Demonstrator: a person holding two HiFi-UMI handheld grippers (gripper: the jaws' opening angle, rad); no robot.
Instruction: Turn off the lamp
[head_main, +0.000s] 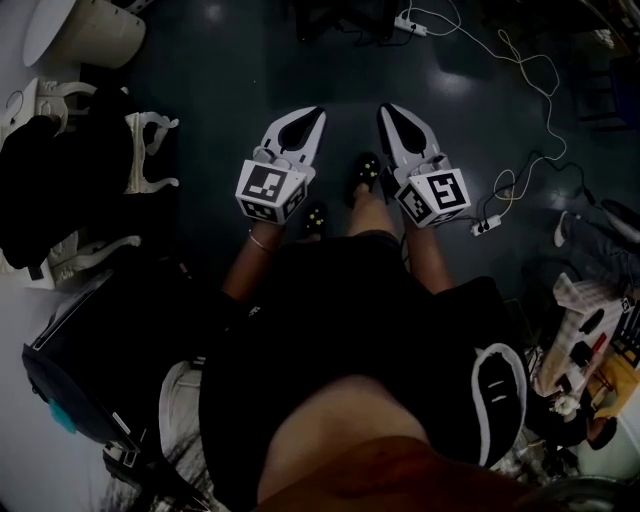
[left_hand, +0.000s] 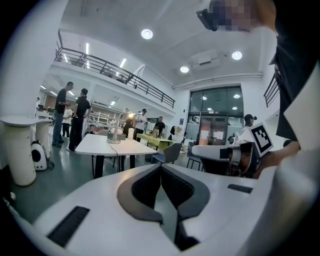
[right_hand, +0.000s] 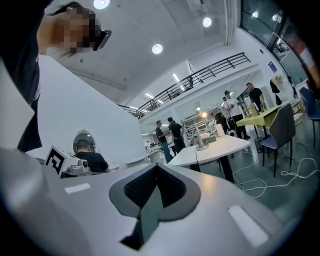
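Far across the room, lamp (right_hand: 202, 131): lit, on white table (right_hand: 227, 144), well apart from both grippers.
Left gripper (left_hand: 161, 168): jaws pressed together, nothing between.
Right gripper (right_hand: 156, 167): jaws together, empty too.

The lamp (right_hand: 201, 146) stands on a table (right_hand: 226, 145), a chair (right_hand: 282, 122) to its right.

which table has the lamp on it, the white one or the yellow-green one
The nearer white table: the slim desk lamp stands on its top. The yellow-green table sits farther back.
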